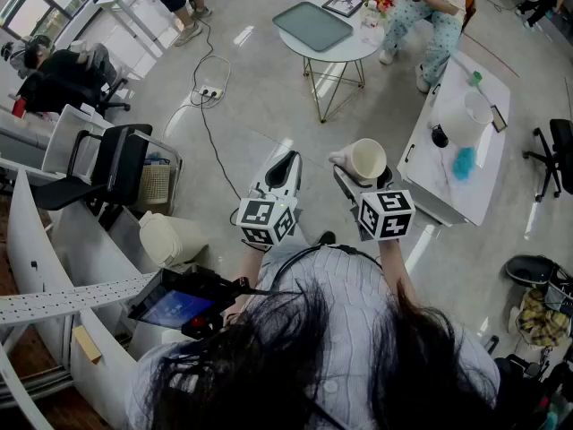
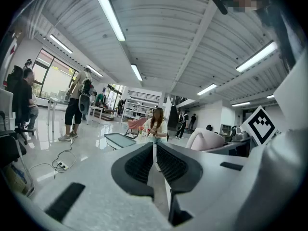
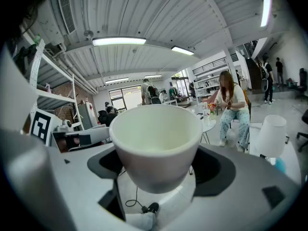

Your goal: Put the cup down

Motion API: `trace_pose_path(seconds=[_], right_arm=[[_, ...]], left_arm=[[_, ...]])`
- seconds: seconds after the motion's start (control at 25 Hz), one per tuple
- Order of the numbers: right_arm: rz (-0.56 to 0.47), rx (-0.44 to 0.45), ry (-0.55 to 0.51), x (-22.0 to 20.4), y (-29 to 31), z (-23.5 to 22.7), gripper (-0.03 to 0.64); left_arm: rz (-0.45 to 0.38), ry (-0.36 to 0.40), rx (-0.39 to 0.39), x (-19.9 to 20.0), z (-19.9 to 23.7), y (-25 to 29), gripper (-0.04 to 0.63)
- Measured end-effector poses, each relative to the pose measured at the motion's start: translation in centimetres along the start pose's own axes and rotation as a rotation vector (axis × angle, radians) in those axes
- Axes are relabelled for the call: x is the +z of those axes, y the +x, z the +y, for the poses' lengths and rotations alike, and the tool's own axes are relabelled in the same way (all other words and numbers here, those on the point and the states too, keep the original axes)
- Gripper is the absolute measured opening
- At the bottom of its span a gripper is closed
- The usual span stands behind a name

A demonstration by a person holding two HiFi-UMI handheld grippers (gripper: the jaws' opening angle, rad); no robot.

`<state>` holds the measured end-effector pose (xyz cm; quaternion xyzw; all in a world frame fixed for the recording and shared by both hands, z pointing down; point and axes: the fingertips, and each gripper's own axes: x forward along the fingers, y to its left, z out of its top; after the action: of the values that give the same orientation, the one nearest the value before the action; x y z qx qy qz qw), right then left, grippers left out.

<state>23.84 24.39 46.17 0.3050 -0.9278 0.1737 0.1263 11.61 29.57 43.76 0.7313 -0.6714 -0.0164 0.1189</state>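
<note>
A cream cup [image 1: 365, 159] with a handle on its left is held in the air, mouth up and tilted away from me, with my right gripper [image 1: 363, 172] shut on its lower body. In the right gripper view the cup [image 3: 156, 143] fills the space between the jaws, pressed from both sides, over the shiny floor. My left gripper [image 1: 288, 161] hovers just left of it, shut and with nothing in it. In the left gripper view its ribbed pads [image 2: 142, 163] stand almost together, and the cup [image 2: 207, 139] shows at the right.
A round white table [image 1: 354, 54] with a teal tray [image 1: 312, 25] stands ahead, and a person sits beyond it. A long white table [image 1: 448, 186] carrying a white vessel [image 1: 466, 115] is at the right. A power strip with its cable [image 1: 210, 90] lies on the floor. A black chair [image 1: 112, 164] is at the left.
</note>
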Motion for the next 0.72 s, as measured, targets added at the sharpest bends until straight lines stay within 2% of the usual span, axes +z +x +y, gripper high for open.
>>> trace_pose_path(seconds=[0.72], right_arm=[[0.017, 0.017, 0.008, -0.59, -0.21, -0.93, 0.413]], left_arm=[[0.022, -0.005, -0.003, -0.89, -1.02, 0.74, 0.034]])
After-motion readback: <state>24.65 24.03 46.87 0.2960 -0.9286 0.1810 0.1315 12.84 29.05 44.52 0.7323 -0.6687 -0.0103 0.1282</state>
